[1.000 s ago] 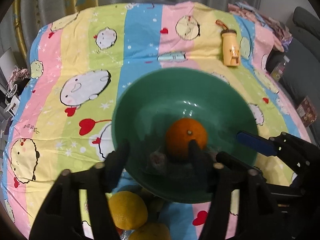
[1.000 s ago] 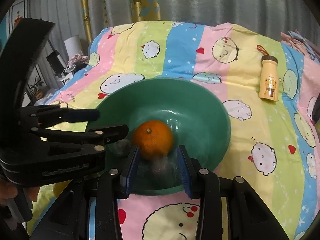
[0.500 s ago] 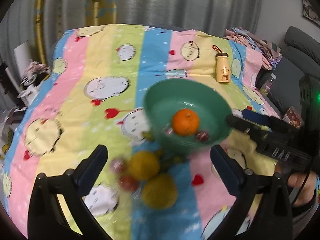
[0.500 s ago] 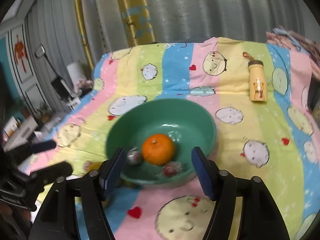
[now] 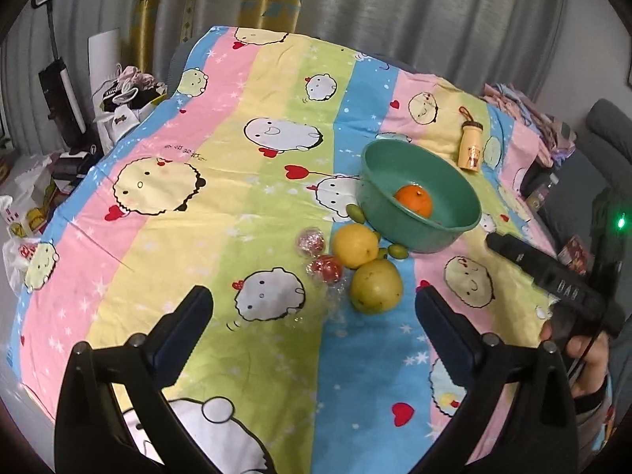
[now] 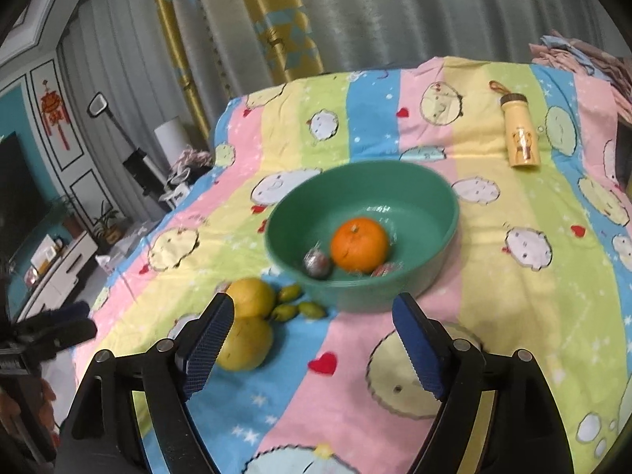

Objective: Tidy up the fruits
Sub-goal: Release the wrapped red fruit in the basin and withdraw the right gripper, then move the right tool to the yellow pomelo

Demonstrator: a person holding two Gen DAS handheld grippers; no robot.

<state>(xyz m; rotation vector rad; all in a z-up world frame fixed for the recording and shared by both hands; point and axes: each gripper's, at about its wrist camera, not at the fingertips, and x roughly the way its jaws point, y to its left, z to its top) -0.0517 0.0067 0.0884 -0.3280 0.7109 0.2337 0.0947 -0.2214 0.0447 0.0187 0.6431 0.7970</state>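
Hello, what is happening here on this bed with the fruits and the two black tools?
A person is sorting fruit into a green bowl with two handheld grippers. An orange and two wrapped pieces already lie in the bowl. Two yellow fruits, three small green ones and two wrapped pieces lie on the striped sheet beside it. The left gripper and the right gripper are both open and empty; the right one's jaws have just been opening.

Grey curtains [image 6: 414,12] with gold panel [image 6: 284,15]; teal wall [image 6: 15,118] left

I can't identify the blurred wrapped balls [image 6: 317,264] beside the orange [image 6: 359,244]; my right hand [image 5: 588,359] is half cut off.
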